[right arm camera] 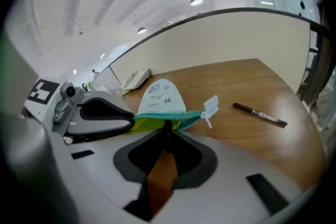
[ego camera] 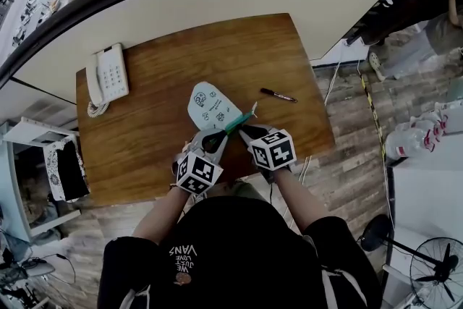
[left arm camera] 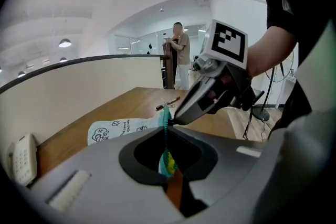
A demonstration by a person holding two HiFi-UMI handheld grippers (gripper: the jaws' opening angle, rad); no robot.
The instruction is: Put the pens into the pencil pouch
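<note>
A white pencil pouch (ego camera: 210, 106) with small drawings lies on the wooden table (ego camera: 145, 134), its teal zipper mouth lifted toward me. My left gripper (ego camera: 221, 134) is shut on the left side of the zipper edge (left arm camera: 166, 119). The right gripper (ego camera: 244, 128) is shut on the edge next to it, and the two tips nearly meet. In the right gripper view the pouch (right arm camera: 160, 97) shows a yellow-green lining, and a white pull tag (right arm camera: 211, 107) hangs at the zipper's right end. One dark pen (ego camera: 278, 95) (right arm camera: 260, 114) lies apart on the table, right of the pouch.
A white desk phone (ego camera: 107, 76) sits at the table's far left. A curved cream partition (ego camera: 217, 3) runs behind the table. A person (left arm camera: 181, 55) stands in the distance. Cables and bags lie on the floor at right (ego camera: 419, 134).
</note>
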